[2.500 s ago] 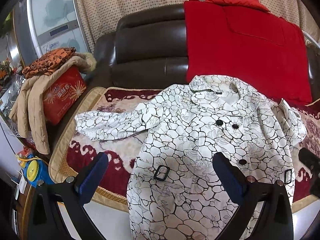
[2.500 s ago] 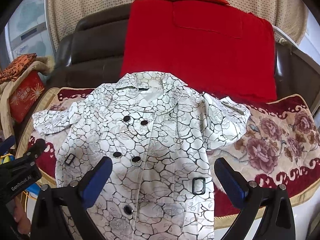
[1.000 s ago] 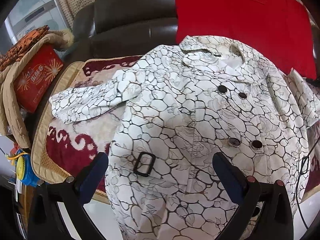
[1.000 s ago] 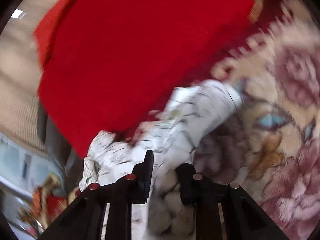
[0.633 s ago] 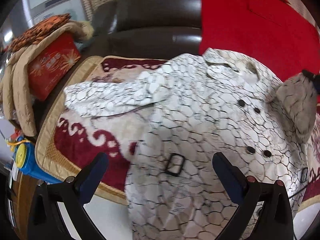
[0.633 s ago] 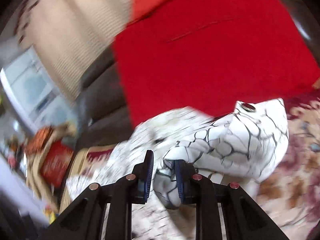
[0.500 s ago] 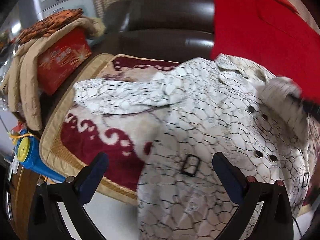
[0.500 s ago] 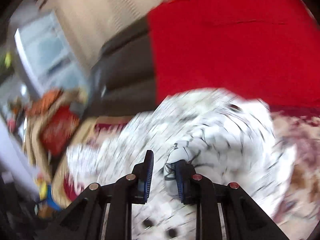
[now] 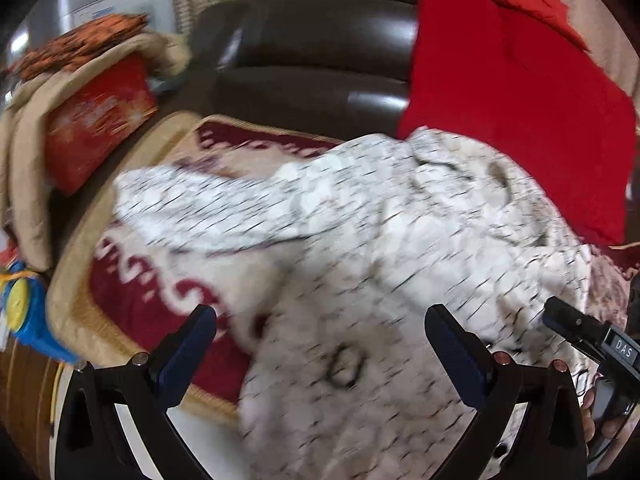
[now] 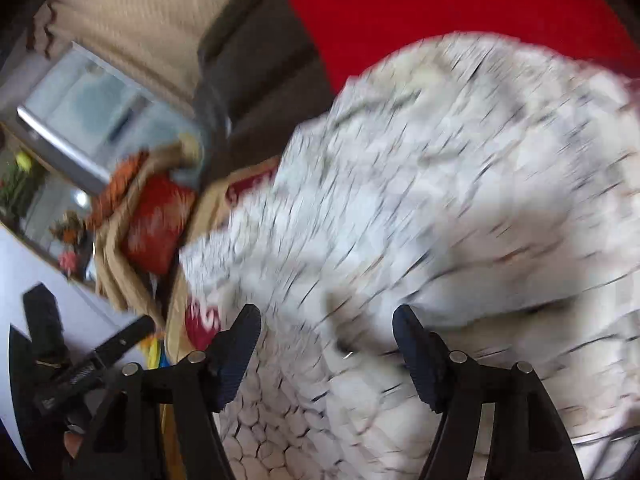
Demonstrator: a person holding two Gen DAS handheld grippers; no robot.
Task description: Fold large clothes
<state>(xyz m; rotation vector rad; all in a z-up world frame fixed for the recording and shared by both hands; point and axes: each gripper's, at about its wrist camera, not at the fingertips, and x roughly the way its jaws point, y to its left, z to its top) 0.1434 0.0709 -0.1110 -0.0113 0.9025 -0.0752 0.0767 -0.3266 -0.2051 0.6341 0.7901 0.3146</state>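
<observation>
A white coat (image 9: 400, 248) with a black crackle print lies spread on a red patterned rug on a sofa seat. Its left sleeve (image 9: 192, 208) stretches out to the left. Its right sleeve lies folded over the chest. My left gripper (image 9: 320, 344) is open and empty above the coat's lower left part, near a black buckle (image 9: 344, 364). My right gripper (image 10: 326, 340) is open and empty, close over the coat (image 10: 440, 200); this view is blurred. The right gripper also shows at the right edge of the left wrist view (image 9: 580, 328).
A dark leather sofa back (image 9: 320, 48) stands behind, with a red blanket (image 9: 512, 88) draped over its right part. A red box (image 9: 96, 120) under beige and orange clothes sits on the left. A blue and yellow toy (image 9: 24, 312) lies at the far left.
My right gripper carried the right sleeve across over the coat's chest, then opened and let it go. My left gripper shifted a little and stayed open.
</observation>
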